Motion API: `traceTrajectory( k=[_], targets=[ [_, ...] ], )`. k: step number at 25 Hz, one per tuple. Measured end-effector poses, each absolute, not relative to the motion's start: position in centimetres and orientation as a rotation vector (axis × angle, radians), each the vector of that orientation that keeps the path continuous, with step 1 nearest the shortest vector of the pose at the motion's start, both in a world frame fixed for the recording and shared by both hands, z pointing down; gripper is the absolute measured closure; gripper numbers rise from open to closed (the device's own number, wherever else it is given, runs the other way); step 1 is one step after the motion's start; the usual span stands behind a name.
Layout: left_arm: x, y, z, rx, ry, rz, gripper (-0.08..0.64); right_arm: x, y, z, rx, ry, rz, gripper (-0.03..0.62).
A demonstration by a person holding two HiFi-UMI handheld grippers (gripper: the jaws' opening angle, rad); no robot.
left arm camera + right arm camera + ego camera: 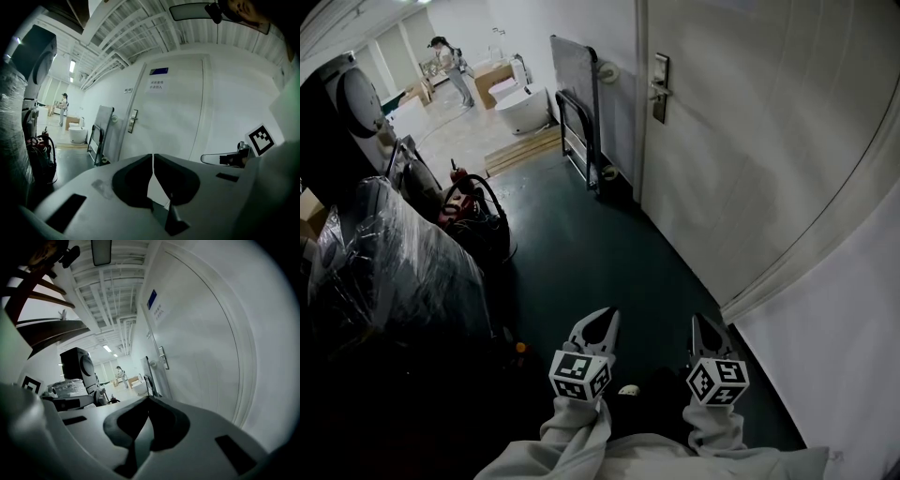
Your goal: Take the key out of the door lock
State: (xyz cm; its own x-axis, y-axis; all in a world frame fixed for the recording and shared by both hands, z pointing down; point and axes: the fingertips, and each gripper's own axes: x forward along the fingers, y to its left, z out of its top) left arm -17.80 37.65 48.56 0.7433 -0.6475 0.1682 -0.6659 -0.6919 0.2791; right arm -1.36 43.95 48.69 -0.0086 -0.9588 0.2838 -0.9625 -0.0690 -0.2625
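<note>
The white door [750, 141] stands shut at the right, with a metal lock plate and lever handle [660, 87] far ahead of me. That lock plate [132, 121] is small in the left gripper view, and the handle [162, 358] shows in the right gripper view. The key is too small to make out. My left gripper [598, 323] and right gripper [706, 328] hang side by side low over the dark floor, well short of the door. Both have their jaws together with nothing between them; the left gripper [153, 155] and right gripper [148, 398] show the same up close.
A folded metal trolley [579, 112] leans on the wall just left of the door. Plastic-wrapped goods [394, 262], a drum machine [352, 94] and a red tool with cables [471, 202] line the left. A white basin [525, 108] and a person [450, 67] are far back.
</note>
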Motion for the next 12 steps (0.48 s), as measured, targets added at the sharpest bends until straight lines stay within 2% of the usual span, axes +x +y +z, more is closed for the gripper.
traceTrajectory(
  k=[12],
  targets=[
    [-16.8,32.9,49.4,2.611,-1.049,0.099,0.538,0.4,39.0,49.1,2.196,-2.162,0.629,0.540]
  ],
)
